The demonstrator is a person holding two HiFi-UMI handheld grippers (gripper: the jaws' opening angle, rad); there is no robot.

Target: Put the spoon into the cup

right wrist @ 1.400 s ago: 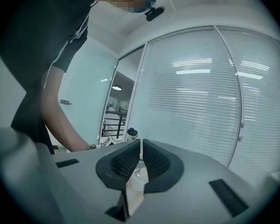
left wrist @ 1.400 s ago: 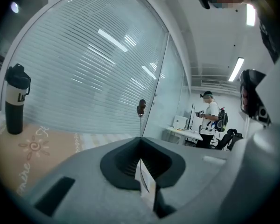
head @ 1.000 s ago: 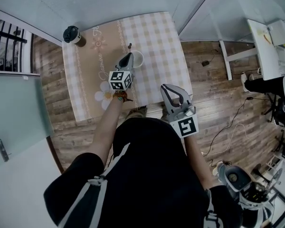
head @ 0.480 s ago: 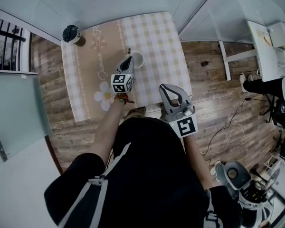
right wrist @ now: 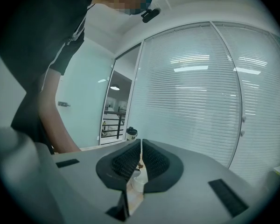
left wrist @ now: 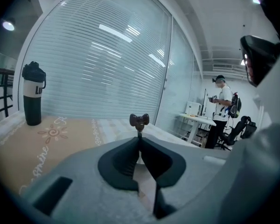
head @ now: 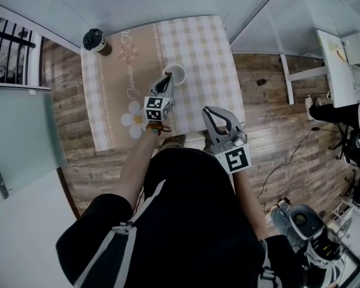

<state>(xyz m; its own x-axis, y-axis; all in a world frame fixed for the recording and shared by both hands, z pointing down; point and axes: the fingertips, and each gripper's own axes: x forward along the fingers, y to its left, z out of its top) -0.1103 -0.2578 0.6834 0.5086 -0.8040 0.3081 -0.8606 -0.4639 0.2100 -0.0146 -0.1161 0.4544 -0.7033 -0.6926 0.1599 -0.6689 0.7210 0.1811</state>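
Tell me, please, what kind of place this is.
Probably an office or a lab room: it has glass walls with blinds, a white desk with an office chair at the side, and a small table on a wood floor.

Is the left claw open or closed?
Shut. The left claw pinches the spoon handle; the brown top sticks up above the jaws.

Bright, even indoor light (soft shadows only); strong fisheye curving, dark vignetted corners in both gripper views
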